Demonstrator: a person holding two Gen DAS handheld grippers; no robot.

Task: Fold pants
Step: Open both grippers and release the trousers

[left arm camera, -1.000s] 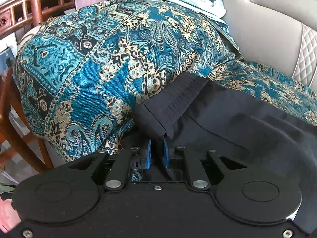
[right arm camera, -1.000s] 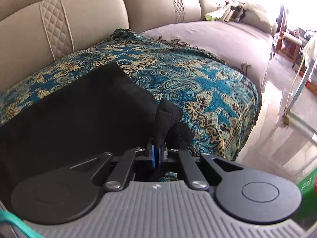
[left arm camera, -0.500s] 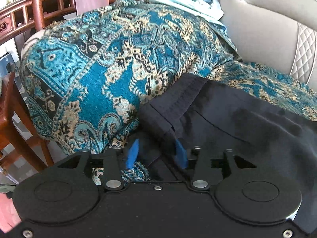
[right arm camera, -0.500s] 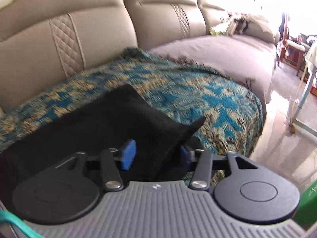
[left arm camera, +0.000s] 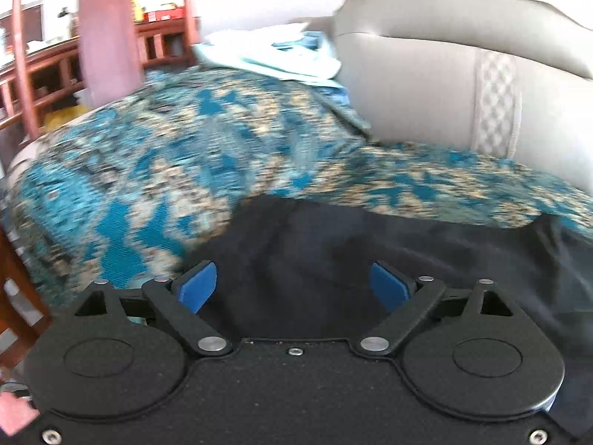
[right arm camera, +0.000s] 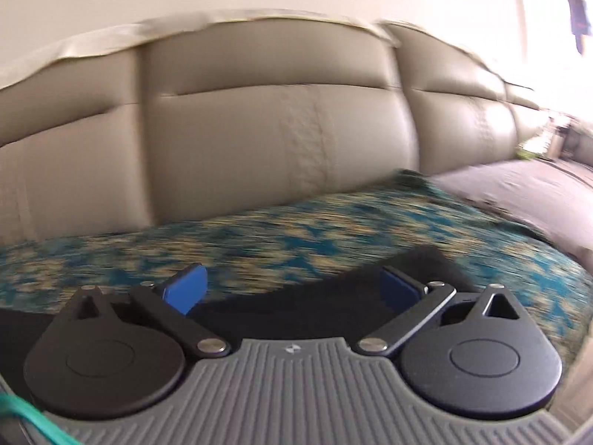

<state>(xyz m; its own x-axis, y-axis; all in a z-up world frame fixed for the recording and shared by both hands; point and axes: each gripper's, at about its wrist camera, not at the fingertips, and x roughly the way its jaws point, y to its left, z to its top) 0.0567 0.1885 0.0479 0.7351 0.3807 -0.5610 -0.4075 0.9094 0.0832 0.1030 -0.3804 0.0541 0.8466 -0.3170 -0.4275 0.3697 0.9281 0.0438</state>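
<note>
Black soft pants (left arm camera: 333, 252), rumpled, on woven paisley throw (left arm camera: 148, 170).

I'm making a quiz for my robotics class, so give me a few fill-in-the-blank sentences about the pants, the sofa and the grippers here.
1. The pants are ____ in colour.
2. They lie on a teal patterned throw spread over a ____ sofa.
3. The left gripper grips ____.
4. The pads of the right gripper are ____ in colour.

Missing words: black; beige; nothing; blue
</note>
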